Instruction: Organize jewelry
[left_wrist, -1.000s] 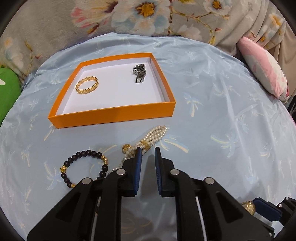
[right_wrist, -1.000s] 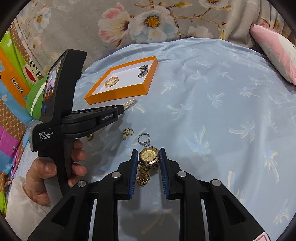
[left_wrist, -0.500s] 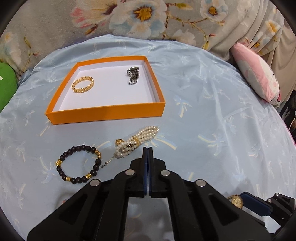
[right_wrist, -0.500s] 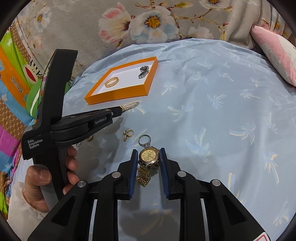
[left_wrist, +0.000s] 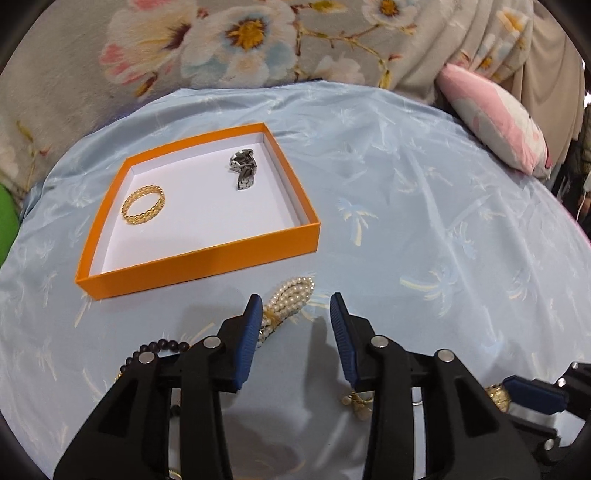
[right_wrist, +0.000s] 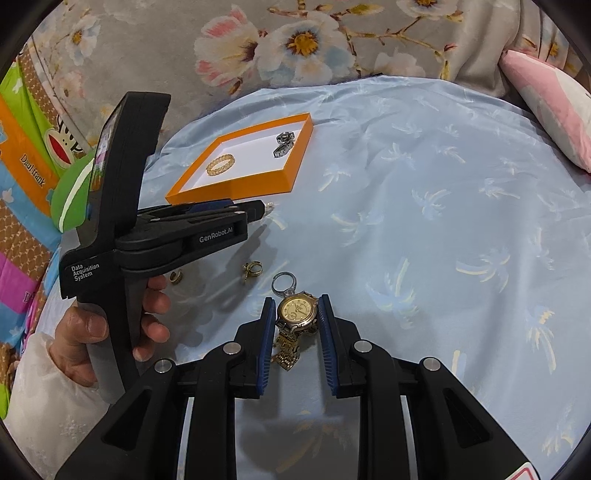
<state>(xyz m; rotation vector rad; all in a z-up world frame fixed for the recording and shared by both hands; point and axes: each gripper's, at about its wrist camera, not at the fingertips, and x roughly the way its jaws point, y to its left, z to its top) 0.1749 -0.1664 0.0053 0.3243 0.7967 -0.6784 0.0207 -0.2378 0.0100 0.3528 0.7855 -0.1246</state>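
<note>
An orange tray (left_wrist: 207, 258) (right_wrist: 236, 190) with a white floor holds a gold bracelet (left_wrist: 143, 205) and a silver watch (left_wrist: 243, 170). A pearl bracelet (left_wrist: 290, 299) lies on the blue cloth in front of the tray. My left gripper (left_wrist: 295, 325) is open just above it, the pearls beside its left finger. A black bead bracelet (left_wrist: 159, 349) shows behind the left finger. My right gripper (right_wrist: 297, 319) stands around a gold watch (right_wrist: 297, 314), its pads at both sides of the watch case. The left gripper's fingers are hidden edge-on in the right wrist view (right_wrist: 236, 214).
A silver ring (right_wrist: 283, 282) lies just beyond the gold watch, and two gold rings (right_wrist: 253, 269) (right_wrist: 176, 277) to its left. A pink pillow (left_wrist: 495, 114) lies at the right edge. Floral fabric hangs behind the round table.
My left gripper was shut half a second ago and is now open and closer to the pearl bracelet. The right gripper stays at the gold watch.
</note>
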